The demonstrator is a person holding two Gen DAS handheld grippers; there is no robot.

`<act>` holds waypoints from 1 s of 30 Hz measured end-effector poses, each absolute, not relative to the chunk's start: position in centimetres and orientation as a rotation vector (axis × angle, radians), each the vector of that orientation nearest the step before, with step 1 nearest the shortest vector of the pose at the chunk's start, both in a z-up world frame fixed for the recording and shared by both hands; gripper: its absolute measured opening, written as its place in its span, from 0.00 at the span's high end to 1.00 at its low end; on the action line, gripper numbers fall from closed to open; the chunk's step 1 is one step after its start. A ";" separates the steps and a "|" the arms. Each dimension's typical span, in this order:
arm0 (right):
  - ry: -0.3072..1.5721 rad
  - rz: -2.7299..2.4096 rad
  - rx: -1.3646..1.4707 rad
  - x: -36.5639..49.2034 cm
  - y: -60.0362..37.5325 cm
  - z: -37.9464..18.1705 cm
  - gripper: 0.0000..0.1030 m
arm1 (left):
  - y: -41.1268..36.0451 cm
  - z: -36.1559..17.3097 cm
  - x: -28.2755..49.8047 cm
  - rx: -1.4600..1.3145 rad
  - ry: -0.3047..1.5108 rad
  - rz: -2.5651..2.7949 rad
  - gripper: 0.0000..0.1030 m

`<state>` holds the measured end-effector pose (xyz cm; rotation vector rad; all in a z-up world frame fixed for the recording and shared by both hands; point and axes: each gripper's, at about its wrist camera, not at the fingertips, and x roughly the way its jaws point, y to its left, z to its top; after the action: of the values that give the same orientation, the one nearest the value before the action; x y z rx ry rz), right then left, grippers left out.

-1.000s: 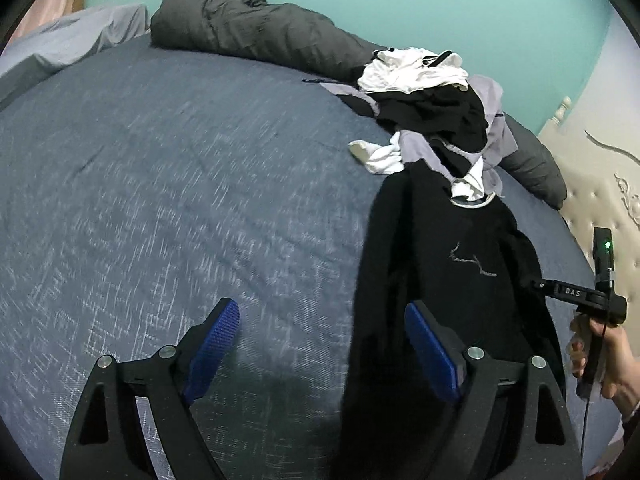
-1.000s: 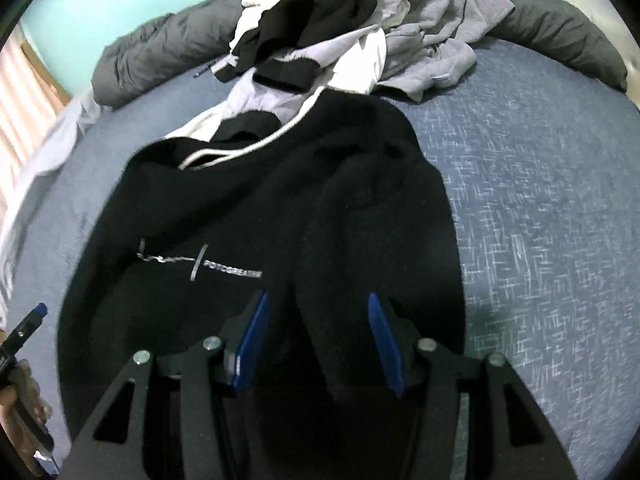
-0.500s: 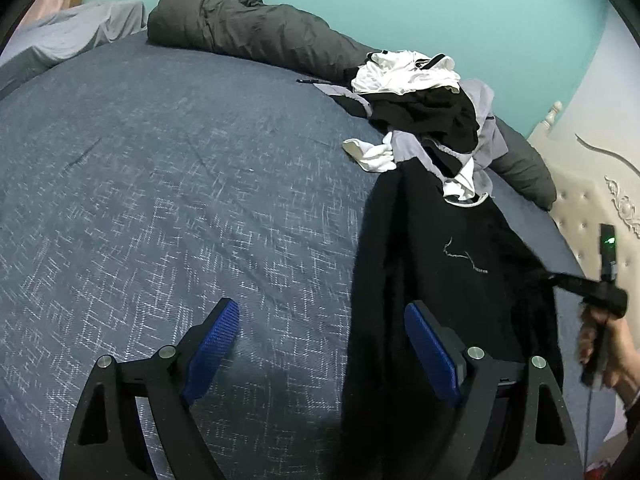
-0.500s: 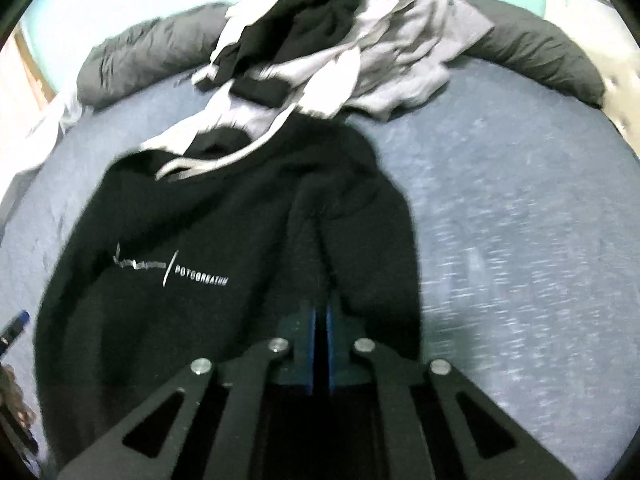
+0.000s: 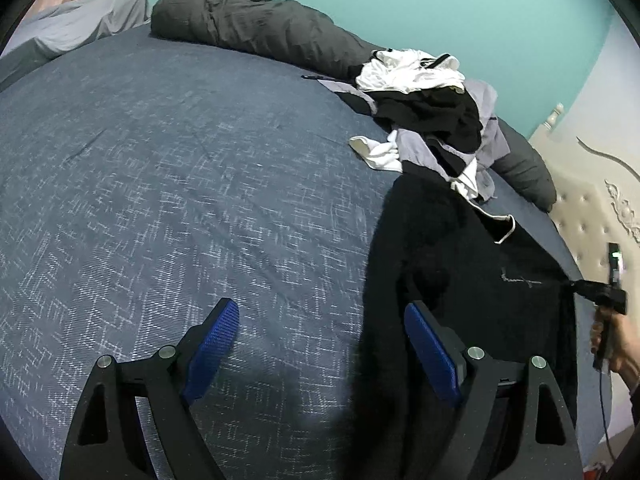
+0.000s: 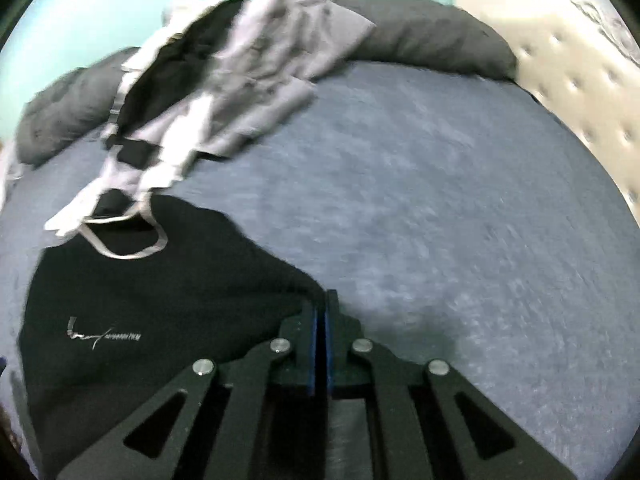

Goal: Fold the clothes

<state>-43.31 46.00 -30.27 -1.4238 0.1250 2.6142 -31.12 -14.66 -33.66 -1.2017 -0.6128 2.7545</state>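
My right claw [image 6: 321, 312] is clamped on the sweater [image 6: 160, 304] sleeve edge near the bed's [image 6: 440, 240] middle. The thin pinch may slip. My left claw [image 5: 320, 344] stands apart, holding nothing, so the sweater body may drag.

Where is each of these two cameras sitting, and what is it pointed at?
Left wrist: on the left gripper, angled down across the blue bedspread; open blue fingers, and the person's hand at right.
Right wrist: on the right gripper, jaws shut on the black sweatshirt edge.
Shared: sweatshirt, clothes pile, grey duvet.
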 end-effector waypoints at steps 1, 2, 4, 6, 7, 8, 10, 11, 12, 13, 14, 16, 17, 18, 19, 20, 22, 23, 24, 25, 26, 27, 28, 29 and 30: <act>0.106 2.578 -1.440 -43.5 46.3 -31.0 0.98 | -14.5 -33.7 -31.1 -1.202 -0.609 2.748 0.15; 0.088 2.542 -1.455 -43.6 46.6 -31.6 0.98 | -14.4 -33.7 -31.2 -1.203 -0.604 2.743 0.15; 0.055 2.515 -1.463 -43.8 46.6 -32.3 0.98 | -14.3 -33.8 -31.2 -1.206 -0.594 2.737 0.15; 0.059 2.501 -1.463 -43.8 46.5 -32.7 0.97 | -14.2 -34.0 -31.4 -1.220 -0.587 2.722 0.15; 0.081 2.499 -1.458 -43.8 46.4 -32.7 0.97 | -14.3 -34.2 -31.4 -1.229 -0.592 2.712 0.15; 0.104 2.526 -1.429 -43.5 46.1 -32.2 0.97 | -14.3 -34.4 -31.5 -1.239 -0.597 2.702 0.15; 0.105 2.594 -1.359 -42.6 45.1 -30.8 0.96 | -14.3 -34.7 -31.6 -1.254 -0.621 2.675 0.15; 0.099 2.616 -1.323 -42.0 44.6 -30.1 0.93 | -14.3 -34.9 -31.6 -1.263 -0.624 2.666 0.15; 0.109 2.644 -1.287 -41.1 44.1 -29.4 0.89 | -14.1 -35.0 -31.6 -1.272 -0.621 2.658 0.15; 0.143 2.680 -1.263 -40.5 43.7 -29.0 0.87 | -13.9 -35.1 -31.5 -1.280 -0.609 2.654 0.15; 0.176 2.713 -1.244 -39.5 43.1 -28.7 0.85 | -13.7 -35.2 -31.5 -1.289 -0.600 2.644 0.15; 0.243 2.776 -1.204 -37.7 42.0 -28.1 0.85 | -13.2 -35.6 -31.3 -1.312 -0.585 2.624 0.15; 0.263 2.810 -1.184 -36.6 41.3 -27.9 0.85 | -12.9 -35.8 -31.1 -1.327 -0.573 2.618 0.15; 0.284 2.843 -1.164 -35.6 40.6 -27.6 0.85 | -12.7 -35.9 -30.9 -1.337 -0.565 2.612 0.15; 0.312 2.879 -1.149 -34.3 39.9 -27.5 0.85 | -12.6 -36.0 -30.7 -1.343 -0.565 2.607 0.15; 0.340 2.915 -1.133 -33.1 39.2 -27.4 0.85 | -12.5 -36.0 -30.4 -1.348 -0.568 2.602 0.15; 0.401 2.952 -1.120 -31.5 38.0 -27.6 0.84 | -12.2 -35.8 -30.0 -1.354 -0.553 2.606 0.16; 0.436 2.970 -1.110 -30.5 37.4 -27.7 0.84 | -11.8 -35.6 -29.8 -1.359 -0.519 2.611 0.17; 0.455 2.979 -1.117 -30.0 37.2 -27.9 0.83 | -11.4 -35.4 -29.7 -1.363 -0.485 2.616 0.19; 0.477 2.987 -1.130 -29.3 36.7 -28.2 0.81 | -11.1 -35.2 -29.5 -1.367 -0.451 2.621 0.24; 0.499 2.994 -1.143 -28.7 36.2 -28.5 0.76 | -10.7 -35.0 -29.4 -1.371 -0.417 2.625 0.27; 0.517 3.008 -1.132 -27.9 35.7 -28.7 0.74 | -10.2 -34.9 -29.2 -1.383 -0.375 2.621 0.33; 0.535 3.021 -1.121 -27.1 35.3 -29.0 0.74 | -9.7 -35.0 -29.1 -1.407 -0.333 2.605 0.38; 0.575 3.030 -1.099 -26.3 35.2 -29.2 0.74 | -9.4 -35.1 -29.0 -1.429 -0.308 2.590 0.40; 0.616 3.038 -1.075 -25.5 35.1 -29.4 0.74 | -9.1 -35.3 -28.9 -1.446 -0.287 2.580 0.40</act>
<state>-25.55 35.11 -29.41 -1.0754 0.6160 3.0379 -28.88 -9.13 -35.27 -1.4464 -0.2874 2.5803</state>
